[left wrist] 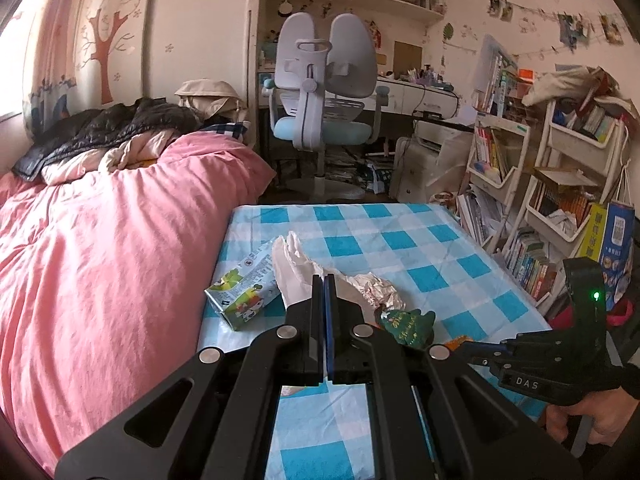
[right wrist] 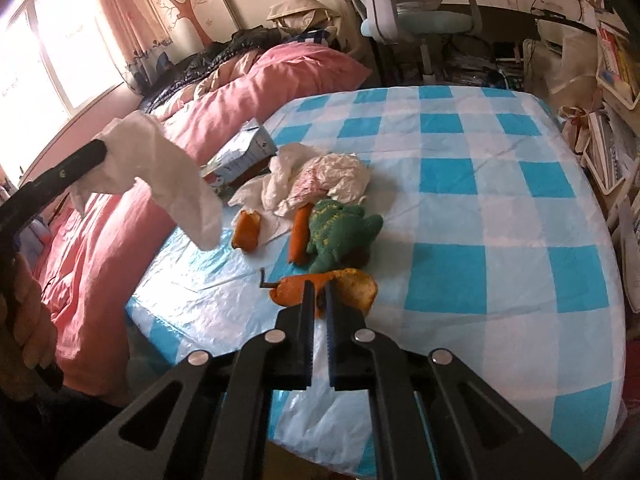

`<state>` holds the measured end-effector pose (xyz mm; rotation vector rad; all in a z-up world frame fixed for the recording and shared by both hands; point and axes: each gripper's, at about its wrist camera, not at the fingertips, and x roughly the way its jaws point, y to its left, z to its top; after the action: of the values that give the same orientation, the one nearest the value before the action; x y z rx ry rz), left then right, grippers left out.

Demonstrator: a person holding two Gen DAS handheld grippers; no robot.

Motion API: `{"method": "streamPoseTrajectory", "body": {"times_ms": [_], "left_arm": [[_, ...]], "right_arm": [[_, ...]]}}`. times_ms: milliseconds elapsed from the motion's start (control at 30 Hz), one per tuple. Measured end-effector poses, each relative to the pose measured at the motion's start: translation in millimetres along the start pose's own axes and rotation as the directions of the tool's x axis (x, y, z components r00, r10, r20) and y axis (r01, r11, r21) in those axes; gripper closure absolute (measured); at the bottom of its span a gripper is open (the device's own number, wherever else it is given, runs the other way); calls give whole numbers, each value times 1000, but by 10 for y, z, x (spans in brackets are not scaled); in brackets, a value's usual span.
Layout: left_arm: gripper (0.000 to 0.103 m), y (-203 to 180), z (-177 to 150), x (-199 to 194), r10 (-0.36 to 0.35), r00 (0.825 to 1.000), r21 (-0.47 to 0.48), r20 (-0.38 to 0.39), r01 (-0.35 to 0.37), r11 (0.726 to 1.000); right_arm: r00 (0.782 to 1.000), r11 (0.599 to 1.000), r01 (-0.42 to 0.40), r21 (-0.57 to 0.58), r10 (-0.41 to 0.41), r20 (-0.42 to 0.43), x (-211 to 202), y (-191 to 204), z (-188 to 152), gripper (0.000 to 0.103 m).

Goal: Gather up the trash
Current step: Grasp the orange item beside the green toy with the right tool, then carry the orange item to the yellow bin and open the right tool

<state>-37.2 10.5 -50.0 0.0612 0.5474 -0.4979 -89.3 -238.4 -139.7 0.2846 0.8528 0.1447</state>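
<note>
The right gripper (right wrist: 318,294), nearest its own camera, has its jaws pressed on a curl of orange peel (right wrist: 328,290) at the near edge of a blue-and-white checked table cover (right wrist: 500,208). The left gripper (left wrist: 324,292) is clamped on a white glove (left wrist: 294,270); its own view shows the glove running forward from the tips, while the right wrist view shows it hanging in the air off the raised tool at the left (right wrist: 156,172).

The rest of the trash lies in a cluster past the peel: a green crumpled wrapper (right wrist: 340,228), a second strip of orange peel (right wrist: 300,236) touching it, and a third piece (right wrist: 247,231) just to the left. Behind these sit crumpled white paper (right wrist: 320,180) and a drink carton (right wrist: 244,152) on its side. Only the right view shows all three peel pieces; the left view hides most of them behind its own jaws, but shows the carton's printed green face (left wrist: 242,294) and the crumpled paper as foil-like (left wrist: 378,290).

A pink quilt (left wrist: 112,240) borders the table. Only the left view takes in the desk chair's (left wrist: 324,80) whole back and the crowded bookshelves (left wrist: 560,184); the right view alone shows the bright window (right wrist: 52,48).
</note>
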Motion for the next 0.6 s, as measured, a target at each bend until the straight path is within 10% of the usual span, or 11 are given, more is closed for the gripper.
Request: {"method": "streamPoseTrajectory", "body": {"times_ms": [300, 367, 400, 600], "left_arm": [[102, 46, 24, -20, -4, 1000, -20, 11, 4, 1000], [102, 46, 30, -23, -5, 1000, -20, 10, 5, 1000], [102, 40, 29, -26, -7, 1000, -18, 10, 7, 1000], [102, 15, 29, -18, -10, 1000, -13, 6, 10, 1000]], "right_arm": [[998, 996, 28, -80, -24, 51, -98, 109, 43, 99], [998, 988, 62, -139, -62, 3, 56, 193, 35, 79], [997, 983, 76, -166, -79, -11, 114, 229, 23, 52], [975, 937, 159, -310, -198, -99, 539, 326, 6, 47]]}}
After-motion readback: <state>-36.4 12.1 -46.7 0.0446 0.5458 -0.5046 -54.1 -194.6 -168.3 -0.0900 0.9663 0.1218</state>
